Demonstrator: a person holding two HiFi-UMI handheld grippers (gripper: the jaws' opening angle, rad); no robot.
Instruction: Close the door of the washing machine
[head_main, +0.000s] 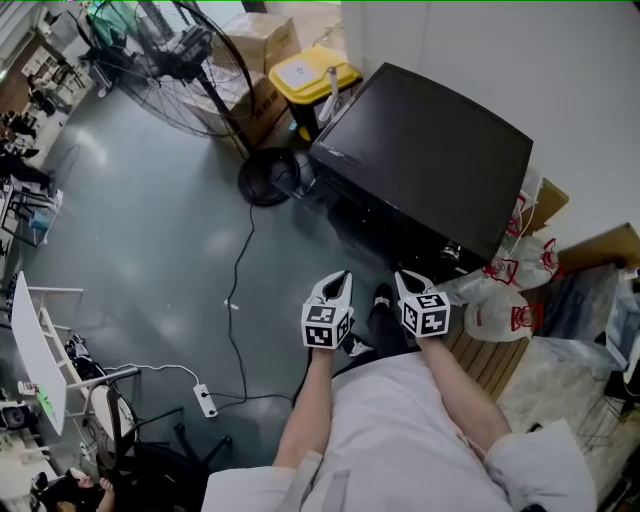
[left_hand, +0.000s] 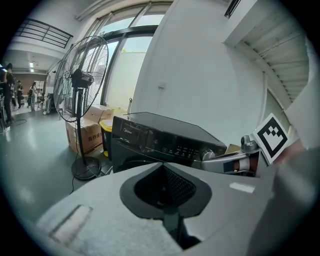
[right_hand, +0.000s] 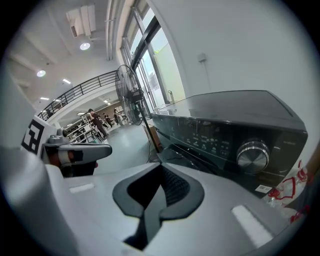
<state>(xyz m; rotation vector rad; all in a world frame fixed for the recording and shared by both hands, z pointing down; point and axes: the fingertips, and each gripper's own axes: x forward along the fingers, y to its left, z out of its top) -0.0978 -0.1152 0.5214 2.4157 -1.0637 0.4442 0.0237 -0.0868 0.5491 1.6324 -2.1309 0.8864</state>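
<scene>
Approach step: you hold the left claw (head_main: 338, 283) and right claw (head_main: 406, 282), both pressed together and empty, side by side near the washing machine (head_main: 420, 150); next, push its door, not clearly seen, shut.

Grey floor (head_main: 150, 220), white wall (head_main: 560, 60), standing fan (head_main: 165, 60).

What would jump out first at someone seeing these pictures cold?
The big black washing machine against the white wall dominates, right in front of the person. Just short of it, side by side, are the left gripper and the right gripper, both shut and empty, each carrying a black-and-white marker cube. A large floor fan stands to the machine's left, with a yellow bin between the two.
</scene>
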